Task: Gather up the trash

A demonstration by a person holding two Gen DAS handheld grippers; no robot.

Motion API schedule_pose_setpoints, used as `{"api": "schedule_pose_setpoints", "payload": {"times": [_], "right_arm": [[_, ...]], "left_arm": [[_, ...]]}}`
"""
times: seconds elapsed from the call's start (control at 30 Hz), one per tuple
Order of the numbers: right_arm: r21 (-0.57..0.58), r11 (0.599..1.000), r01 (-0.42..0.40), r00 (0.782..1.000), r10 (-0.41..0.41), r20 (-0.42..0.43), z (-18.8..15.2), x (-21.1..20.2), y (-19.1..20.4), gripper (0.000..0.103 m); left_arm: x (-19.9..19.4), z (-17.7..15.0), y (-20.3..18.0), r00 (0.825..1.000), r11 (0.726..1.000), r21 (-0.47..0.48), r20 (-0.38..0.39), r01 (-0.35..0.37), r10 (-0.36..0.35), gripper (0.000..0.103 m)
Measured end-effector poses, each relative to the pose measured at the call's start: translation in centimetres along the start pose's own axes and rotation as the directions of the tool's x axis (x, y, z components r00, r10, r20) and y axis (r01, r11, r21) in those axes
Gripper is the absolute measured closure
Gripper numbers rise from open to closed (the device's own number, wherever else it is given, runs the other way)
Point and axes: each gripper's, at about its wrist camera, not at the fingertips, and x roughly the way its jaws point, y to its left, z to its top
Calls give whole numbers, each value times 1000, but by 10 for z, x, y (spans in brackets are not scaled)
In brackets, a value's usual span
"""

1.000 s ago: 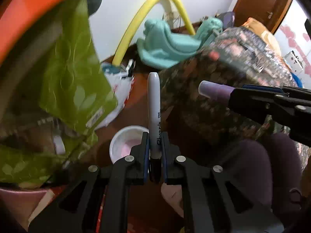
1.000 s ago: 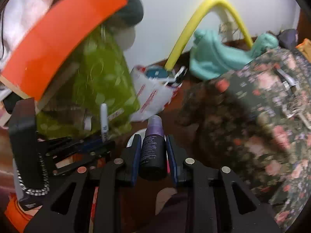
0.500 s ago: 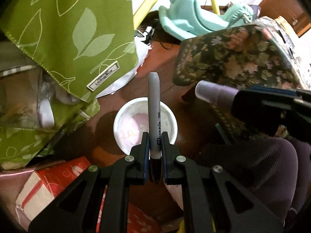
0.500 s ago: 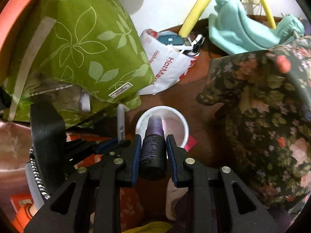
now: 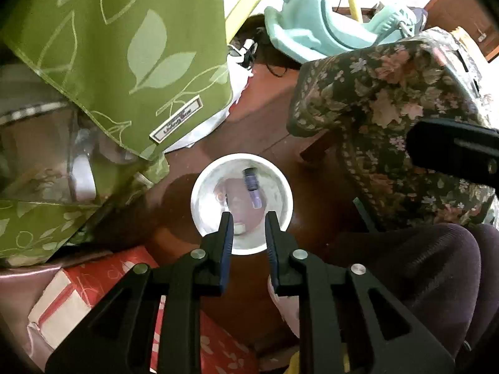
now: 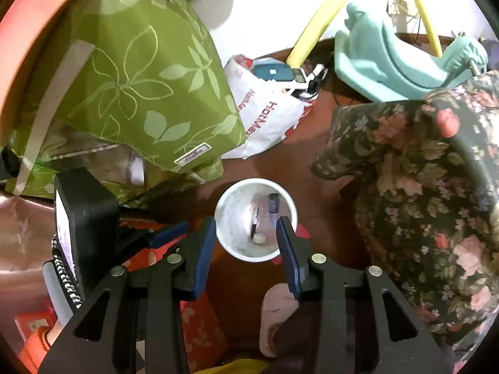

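A white round bin (image 5: 202, 184) stands on the brown floor, also in the right wrist view (image 6: 227, 208). Inside it lie a small dark bottle with a purple cap (image 5: 251, 184), a black marker (image 6: 255, 218) and a small pale scrap (image 6: 259, 238). My left gripper (image 5: 247, 218) is open and empty just above the bin's near rim. My right gripper (image 6: 246, 229) is open and empty, its fingers on either side of the bin from above. The right gripper's body shows at the right edge of the left wrist view (image 5: 452, 152).
A green leaf-print bag (image 6: 149, 93) hangs at left. A floral-covered seat (image 6: 421, 171) is at right. A white plastic bag (image 6: 265, 118), a teal plastic seat (image 6: 389, 62) and a yellow hoop (image 6: 312, 31) lie beyond. Red patterned boxes (image 5: 103, 283) sit near left.
Both grippers opened over the bin. The marker dropped from the left gripper and the purple-capped bottle from the right gripper; both now lie in the bin.
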Motion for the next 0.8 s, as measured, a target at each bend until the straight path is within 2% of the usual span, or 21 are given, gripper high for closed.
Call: {"api": "schedule_pose_setpoints", "payload": {"times": [0.23,0.47,0.63,0.8], "right_arm": [[-26,998,50,994,-47,99,-10,-39,-6,66],[-3,997,79,974,-77,214,-24,-89,-22,66],[50,994,93,948,-104,300,-32,-126,-46,66],[111,983,148,907,-180,381,-41,-166,-77,66]], "left_arm": [[-32,6,-18,998,1000,25,63,4,-6,83],[-73,15,-51,989,997,74,148,8,-19,83],[-101,24,-82,978,992,127,206,1,-27,83],[-128,39,-120,964,984,176,257,19,-65,81]]}}
